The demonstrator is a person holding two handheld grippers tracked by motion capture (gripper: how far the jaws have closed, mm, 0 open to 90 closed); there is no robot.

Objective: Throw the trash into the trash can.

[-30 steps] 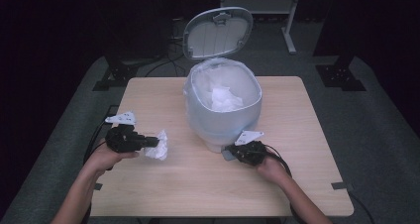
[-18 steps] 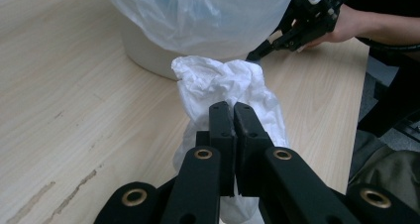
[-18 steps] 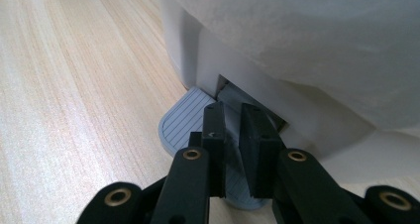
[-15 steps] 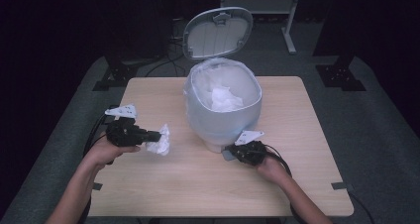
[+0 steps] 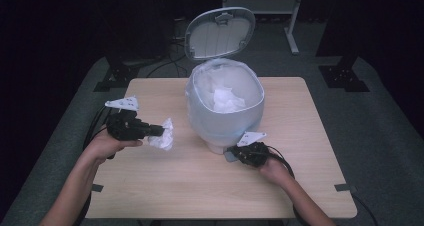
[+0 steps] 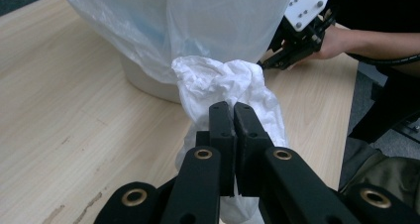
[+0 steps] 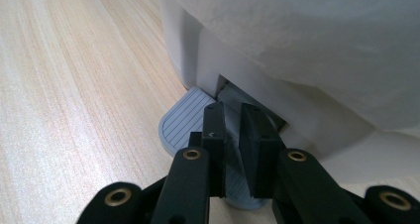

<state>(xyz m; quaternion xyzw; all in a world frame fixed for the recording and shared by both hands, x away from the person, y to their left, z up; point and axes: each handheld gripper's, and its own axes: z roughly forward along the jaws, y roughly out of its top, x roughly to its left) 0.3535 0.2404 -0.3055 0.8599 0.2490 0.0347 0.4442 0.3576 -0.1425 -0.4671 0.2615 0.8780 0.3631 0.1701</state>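
A white pedal bin point(image 5: 225, 117) stands mid-table, lined with a clear plastic bag, its lid point(image 5: 220, 32) tipped up. Crumpled white paper point(image 5: 227, 100) lies inside it. My left gripper point(image 5: 161, 131) is shut on another crumpled white tissue point(image 5: 165, 137), held above the table just left of the bin. In the left gripper view the jaws point(image 6: 233, 110) pinch the tissue point(image 6: 223, 83) in front of the bin's bag. My right gripper point(image 5: 235, 153) is shut, its tips resting on the grey foot pedal point(image 7: 185, 120) at the bin's base point(image 7: 247, 70).
The wooden table point(image 5: 300, 136) has bare room to the right of the bin and along its front edge. Cables trail off the table behind both hands. Dark floor and stand legs surround the table.
My left gripper has lifted the tissue off the table and edged it toward the bin. The right gripper has stayed on the pedal, lid still up.
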